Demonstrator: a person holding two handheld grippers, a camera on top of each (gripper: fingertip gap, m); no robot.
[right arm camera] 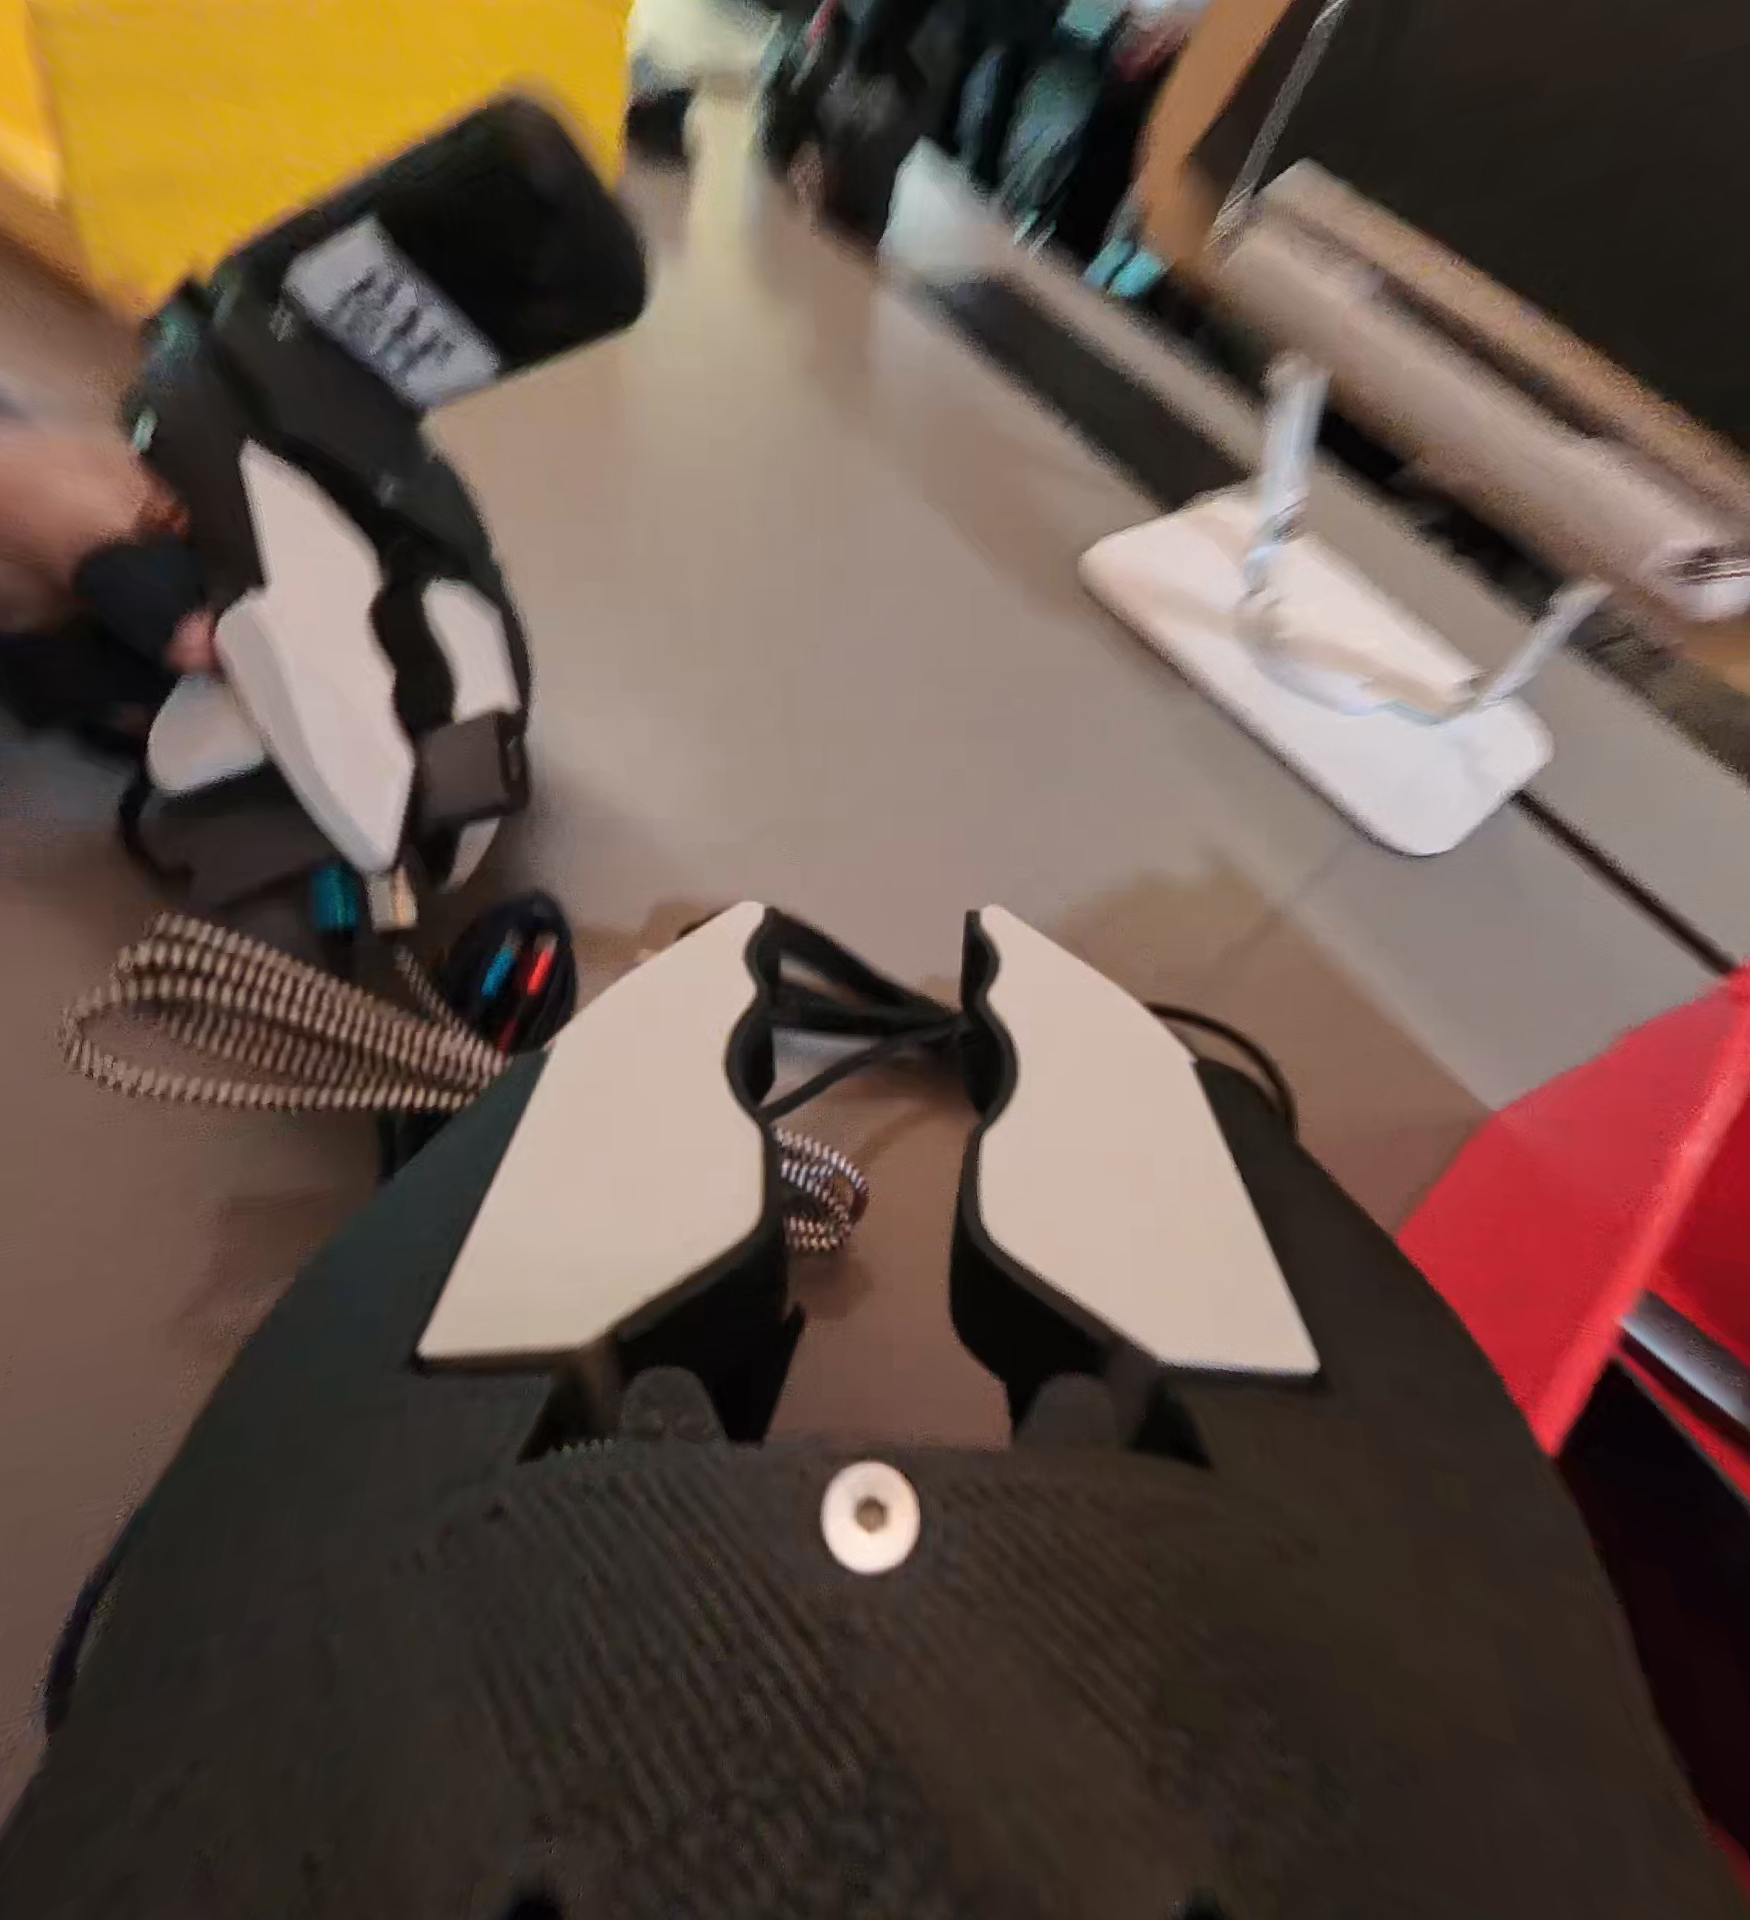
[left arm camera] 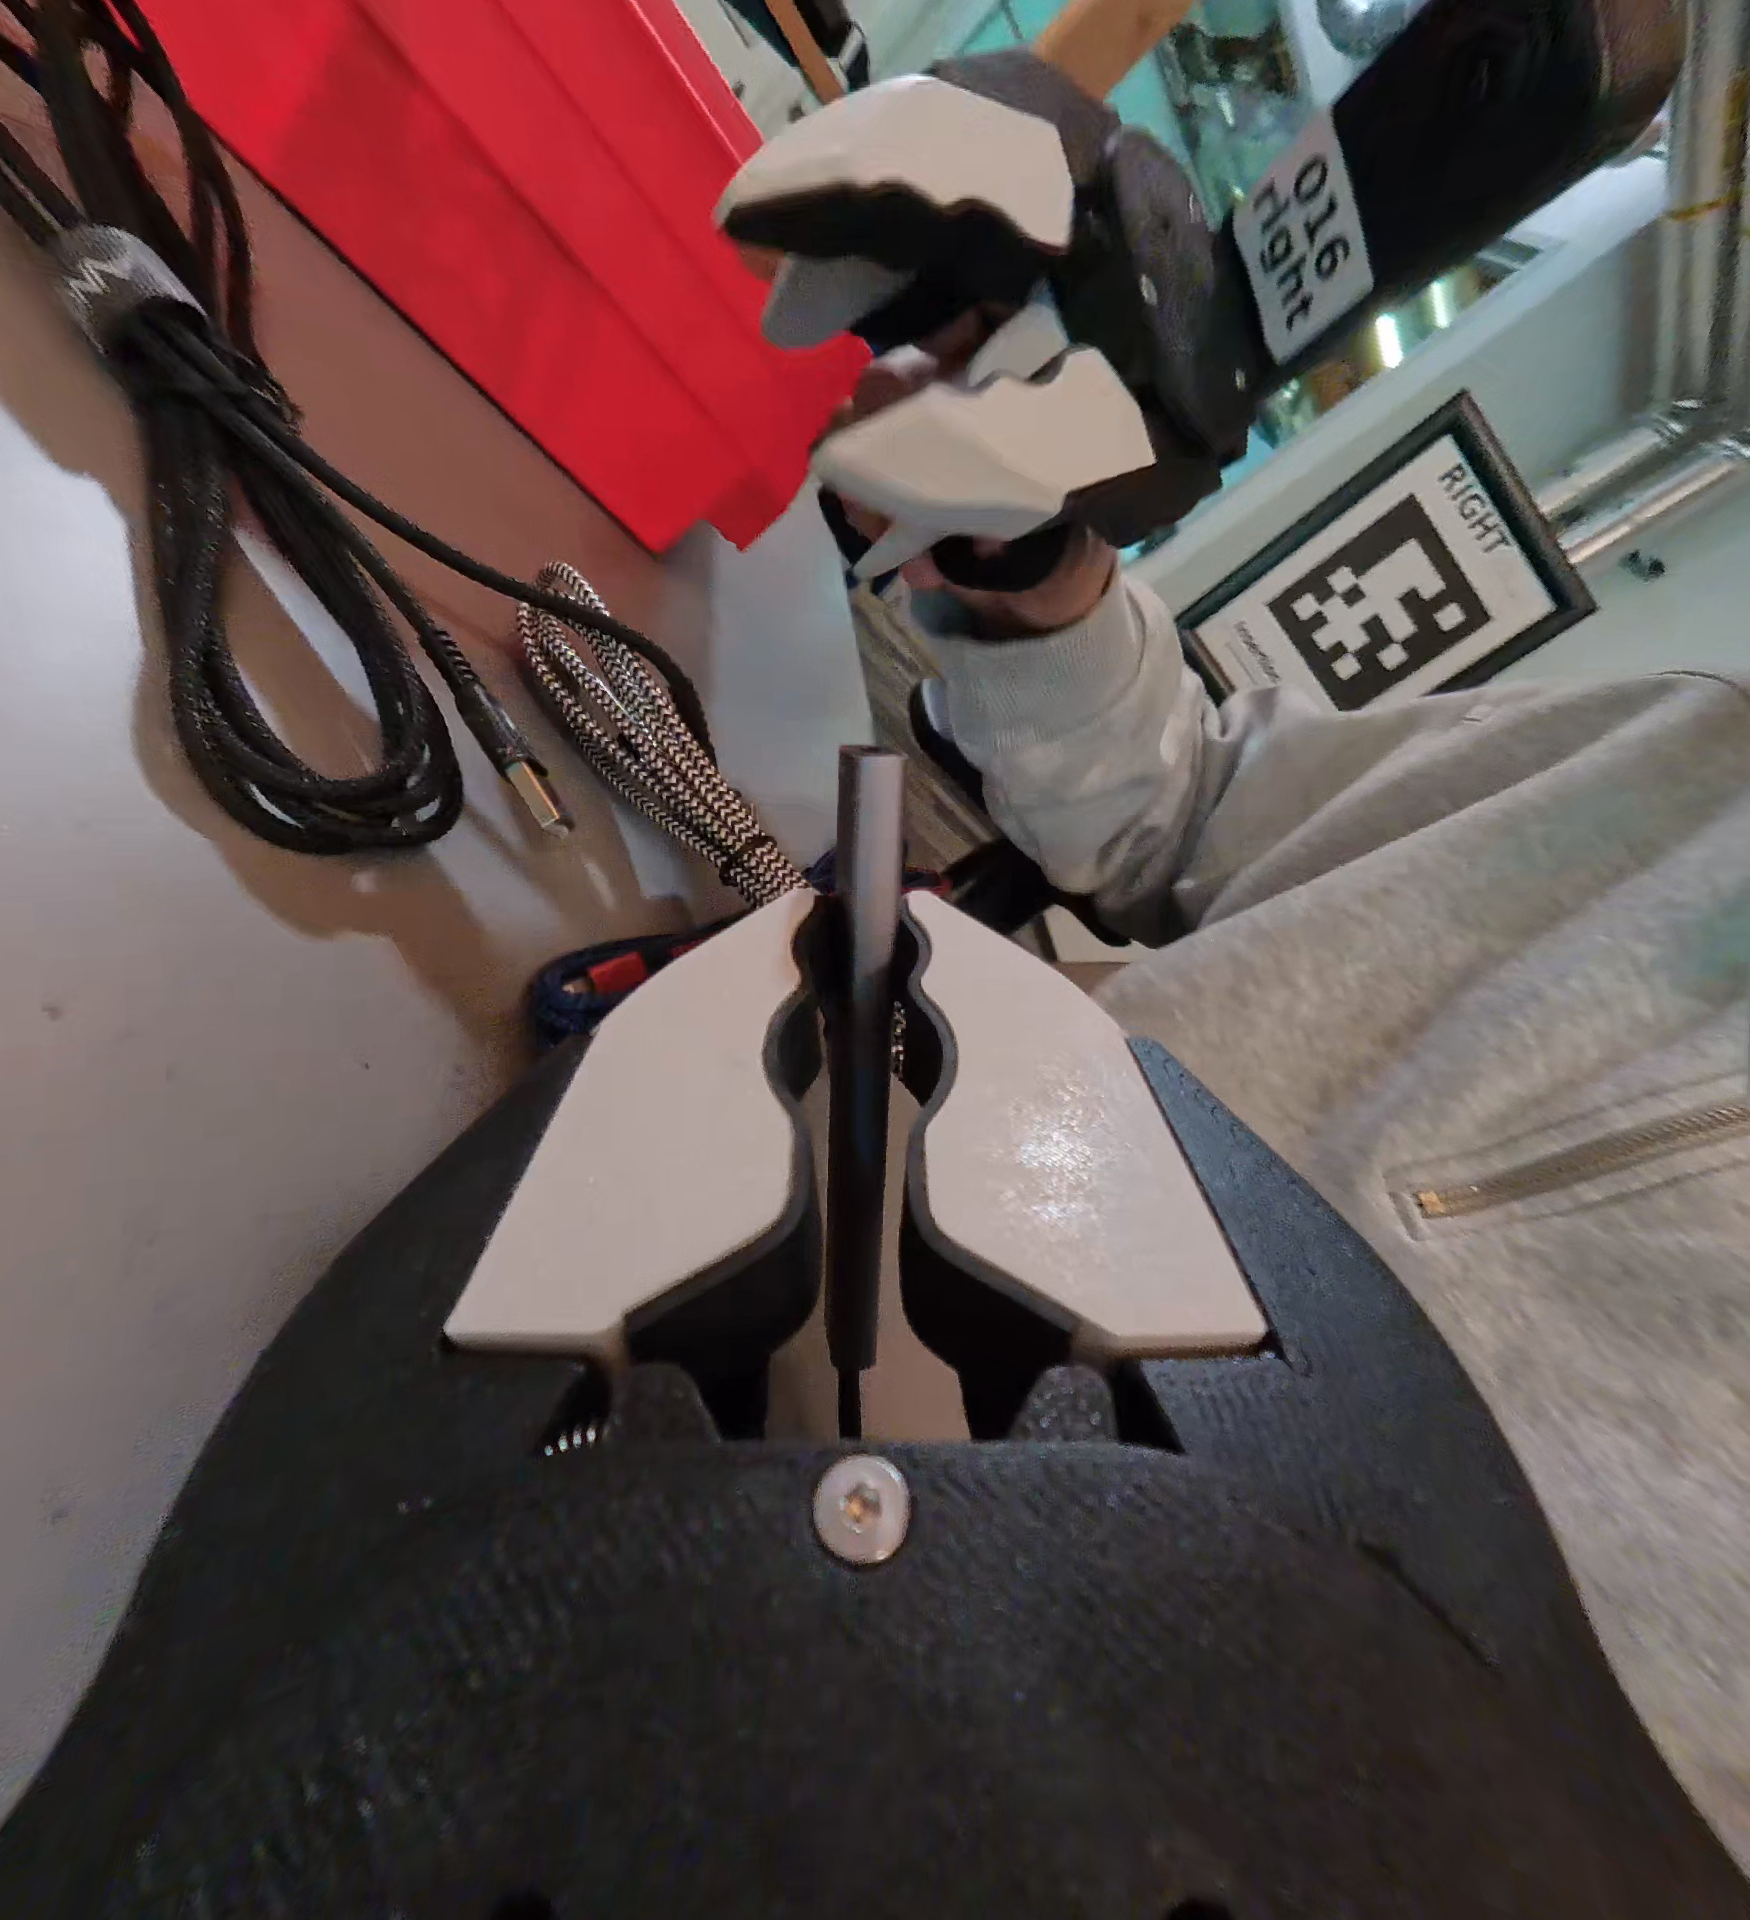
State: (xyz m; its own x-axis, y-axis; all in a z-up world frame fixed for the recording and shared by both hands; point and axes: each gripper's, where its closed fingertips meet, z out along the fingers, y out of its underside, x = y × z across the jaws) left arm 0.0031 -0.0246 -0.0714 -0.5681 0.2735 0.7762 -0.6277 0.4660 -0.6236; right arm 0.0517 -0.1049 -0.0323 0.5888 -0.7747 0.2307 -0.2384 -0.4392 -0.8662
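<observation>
Left wrist view: left tongs (left arm camera: 855, 914) pinching black rod (left arm camera: 858, 1039); right tongs (right arm camera: 866, 920) spread; red bin (left arm camera: 497, 208) contents hidden.

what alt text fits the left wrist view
The left gripper is shut on a thin dark rod above a grey table with bundled cables; the open right gripper hovers beyond, near a red box.

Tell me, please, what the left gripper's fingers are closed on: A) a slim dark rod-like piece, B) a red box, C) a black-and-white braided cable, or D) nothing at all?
A: in the left wrist view the left gripper is shut on a slim dark rod-like piece that sticks out past its tips, while the black-and-white braided cable lies on the table beyond.
</observation>
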